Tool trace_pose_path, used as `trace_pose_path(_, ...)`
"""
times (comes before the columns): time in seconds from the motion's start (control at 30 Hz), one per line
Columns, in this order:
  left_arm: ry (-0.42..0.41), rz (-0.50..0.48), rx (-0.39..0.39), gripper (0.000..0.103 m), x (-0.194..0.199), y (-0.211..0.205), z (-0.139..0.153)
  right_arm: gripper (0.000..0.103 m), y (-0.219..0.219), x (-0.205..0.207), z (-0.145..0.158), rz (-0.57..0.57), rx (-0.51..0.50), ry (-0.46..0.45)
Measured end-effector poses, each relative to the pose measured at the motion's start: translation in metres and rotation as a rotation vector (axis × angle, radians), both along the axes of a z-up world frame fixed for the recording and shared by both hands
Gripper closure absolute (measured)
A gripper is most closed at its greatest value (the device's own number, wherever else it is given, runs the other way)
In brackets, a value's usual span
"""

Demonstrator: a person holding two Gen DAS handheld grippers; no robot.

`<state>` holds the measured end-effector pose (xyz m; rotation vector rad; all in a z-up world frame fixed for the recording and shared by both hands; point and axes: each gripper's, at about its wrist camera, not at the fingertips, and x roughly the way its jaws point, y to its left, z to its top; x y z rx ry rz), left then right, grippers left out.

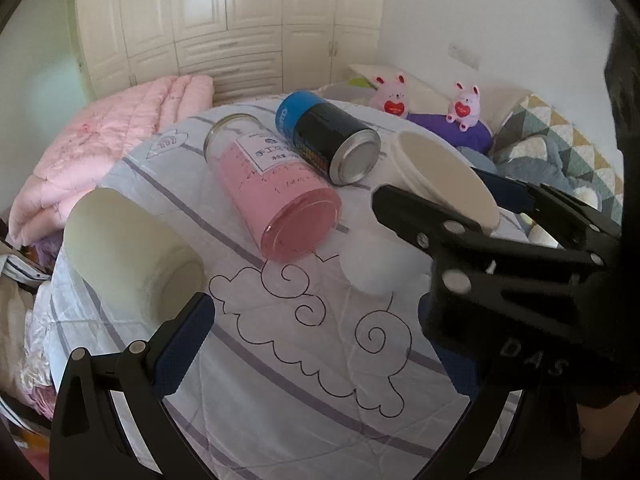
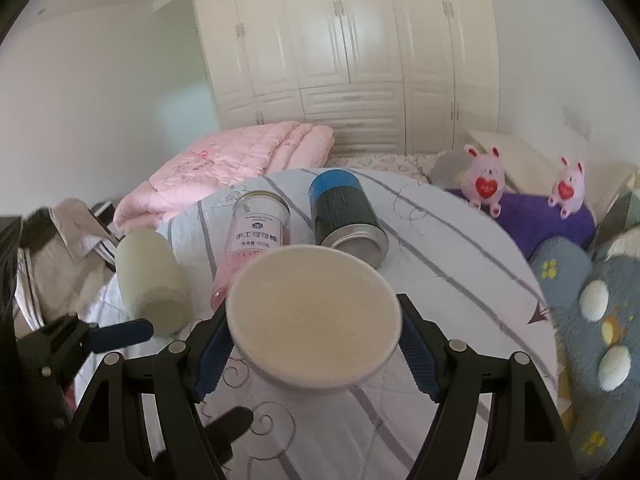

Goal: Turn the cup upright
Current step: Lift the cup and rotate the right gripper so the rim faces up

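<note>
- Right wrist view has the right gripper (image 2: 316, 344) clamped on a white cup (image 2: 314, 320), blue pads against both sides, mouth tipped toward the camera. So it's grabbed and lifted off the bedsheet (image 2: 460, 248), but I'd say only partway rotated, not upright yet.
- Left wrist view shows that cup (image 1: 444, 176) on the right, tilted, held above the sheet.
- Left gripper (image 1: 316, 344) is spread wide, holding nothing, hovering near the pale green cup (image 1: 132, 256) lying on its side at the left.
- Pink jar (image 1: 276, 188) and blue-capped can (image 1: 328, 136) lie on their sides farther back.
- What's left, I reckon: finish turning the white cup, set it down on its base, let go.
</note>
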<state>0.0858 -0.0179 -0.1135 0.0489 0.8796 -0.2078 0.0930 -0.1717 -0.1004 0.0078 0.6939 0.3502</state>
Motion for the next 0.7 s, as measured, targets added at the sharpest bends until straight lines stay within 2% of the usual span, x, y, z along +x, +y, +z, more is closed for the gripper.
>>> trace_pose_path(0.23,0.014,-0.007,0.003,0.000,-0.006,-0.001,-0.002,0.027,-0.004,-0.007,-0.002,0.000,-0.012,-0.007)
trace_pose_path(0.47,0.014,0.003,-0.004,0.000,-0.011,0.004,0.002,0.027,0.006,-0.017,0.011,0.013,-0.086,-0.053)
trace_pose_path(0.7,0.023,0.003,-0.003,0.000,-0.020,0.008,-0.001,0.027,0.015,-0.026,0.006,0.044,-0.133,-0.070)
